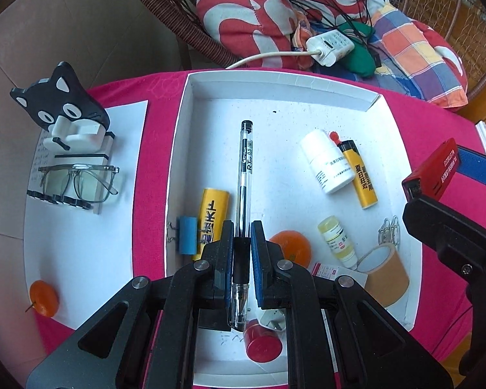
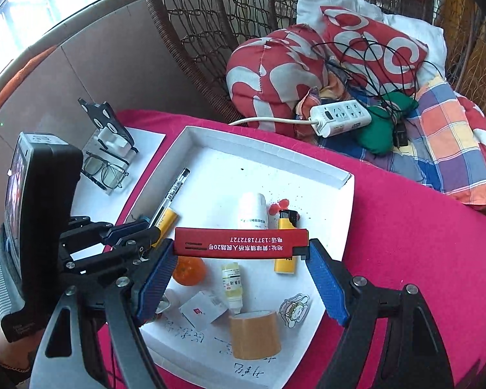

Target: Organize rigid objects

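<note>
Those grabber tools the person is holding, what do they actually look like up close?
Each is a two-finger clamp of matte black angular links joined by round silver pins. The left gripper and the right gripper both have ribbed blue pads lining their fingers. In the right wrist view the left tool also carries a boxy black housing with a small screen on its back.

Table under a pink cloth (image 1: 152,149). Directly on it: a shallow white tray (image 1: 175,149), centre; a white paper sheet (image 1: 81,233) left of the tray, touching neither wall. Tray's near-right corner reaches cloth edge.
</note>
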The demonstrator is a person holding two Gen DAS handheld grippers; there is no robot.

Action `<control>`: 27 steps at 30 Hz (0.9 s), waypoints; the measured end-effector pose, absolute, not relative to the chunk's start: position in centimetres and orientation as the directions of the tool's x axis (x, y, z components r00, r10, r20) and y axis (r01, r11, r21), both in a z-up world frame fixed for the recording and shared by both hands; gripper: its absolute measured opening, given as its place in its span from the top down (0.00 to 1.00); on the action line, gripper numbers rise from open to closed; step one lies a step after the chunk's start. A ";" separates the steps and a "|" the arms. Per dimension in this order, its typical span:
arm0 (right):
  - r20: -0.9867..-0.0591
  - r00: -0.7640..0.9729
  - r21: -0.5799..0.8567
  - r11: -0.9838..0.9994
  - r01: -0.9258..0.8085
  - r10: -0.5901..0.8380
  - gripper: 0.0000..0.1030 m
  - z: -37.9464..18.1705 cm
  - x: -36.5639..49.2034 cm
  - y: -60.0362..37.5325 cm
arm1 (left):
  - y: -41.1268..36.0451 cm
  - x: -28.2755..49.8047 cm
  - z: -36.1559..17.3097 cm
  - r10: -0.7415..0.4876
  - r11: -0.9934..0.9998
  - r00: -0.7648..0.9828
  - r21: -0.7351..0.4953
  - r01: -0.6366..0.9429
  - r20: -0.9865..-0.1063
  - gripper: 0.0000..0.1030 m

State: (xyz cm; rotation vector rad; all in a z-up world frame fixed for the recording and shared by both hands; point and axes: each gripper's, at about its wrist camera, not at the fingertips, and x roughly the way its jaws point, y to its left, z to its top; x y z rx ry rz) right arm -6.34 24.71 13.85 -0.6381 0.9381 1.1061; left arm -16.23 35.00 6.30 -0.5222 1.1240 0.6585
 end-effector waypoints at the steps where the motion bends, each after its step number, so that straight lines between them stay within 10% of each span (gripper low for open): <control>1: -0.879 0.151 0.016 0.344 -0.939 0.453 0.22 13.8 -6.3 24.7 | 34.9 -16.2 6.3 0.213 0.701 0.280 -0.053 -0.711 -0.936 0.91; 20: -0.867 0.160 0.016 0.346 -0.938 0.473 0.16 14.3 -7.1 24.0 | 34.1 -16.0 5.9 0.213 0.699 0.257 -0.037 -0.714 -0.943 0.89; 24: -0.864 0.182 -0.010 0.346 -0.938 0.469 0.09 14.4 -7.4 23.8 | 34.0 -16.3 5.6 0.213 0.690 0.244 -0.031 -0.724 -0.946 0.03; 27: -0.865 0.198 -0.027 0.351 -0.936 0.461 0.00 14.5 -7.6 23.4 | 33.9 -16.7 5.8 0.242 0.675 0.240 -0.015 -0.738 -0.940 0.00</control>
